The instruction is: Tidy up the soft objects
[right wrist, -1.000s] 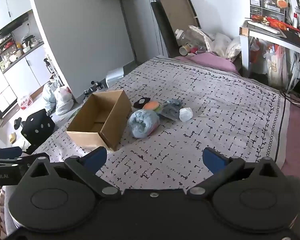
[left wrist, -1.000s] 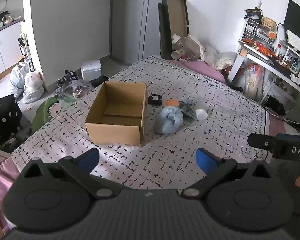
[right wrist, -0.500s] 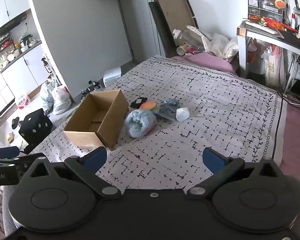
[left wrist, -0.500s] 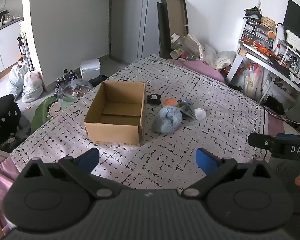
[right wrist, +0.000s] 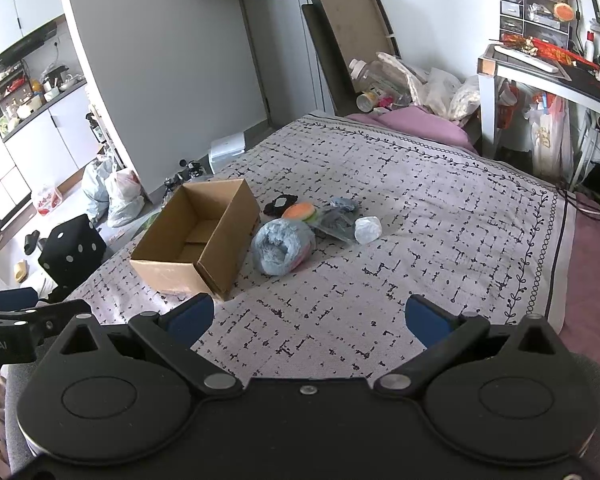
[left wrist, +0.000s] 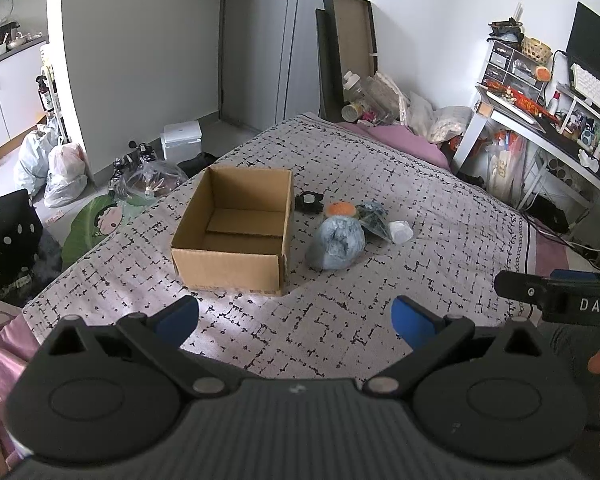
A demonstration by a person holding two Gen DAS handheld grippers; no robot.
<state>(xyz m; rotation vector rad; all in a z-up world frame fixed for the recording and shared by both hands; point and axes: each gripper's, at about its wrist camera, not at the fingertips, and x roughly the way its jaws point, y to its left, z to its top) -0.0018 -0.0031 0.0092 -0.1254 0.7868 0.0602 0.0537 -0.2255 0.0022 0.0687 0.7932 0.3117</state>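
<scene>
An open, empty cardboard box (left wrist: 236,232) (right wrist: 198,246) sits on the patterned bedspread. Right of it lies a cluster of soft things: a fluffy blue bundle (left wrist: 339,242) (right wrist: 281,246), an orange-and-green plush (left wrist: 341,209) (right wrist: 299,212), a small black item (left wrist: 309,201) (right wrist: 279,203), a dark grey-blue bagged item (left wrist: 373,218) (right wrist: 336,222) and a small white bundle (left wrist: 400,232) (right wrist: 367,229). My left gripper (left wrist: 296,318) is open near the bed's front edge, holding nothing. My right gripper (right wrist: 310,320) is open too, well short of the cluster.
The grey bedspread (left wrist: 440,220) has a pink pillow (right wrist: 420,124) at its far end. A desk with clutter (right wrist: 548,68) stands at right. Bags (left wrist: 56,172), a black dotted cube (right wrist: 74,250) and a white box (left wrist: 180,142) are on the floor left.
Both grippers have drawn back slightly; the box and the cluster look a little farther off and shifted left in the right wrist view. Nothing on the bed has moved.
</scene>
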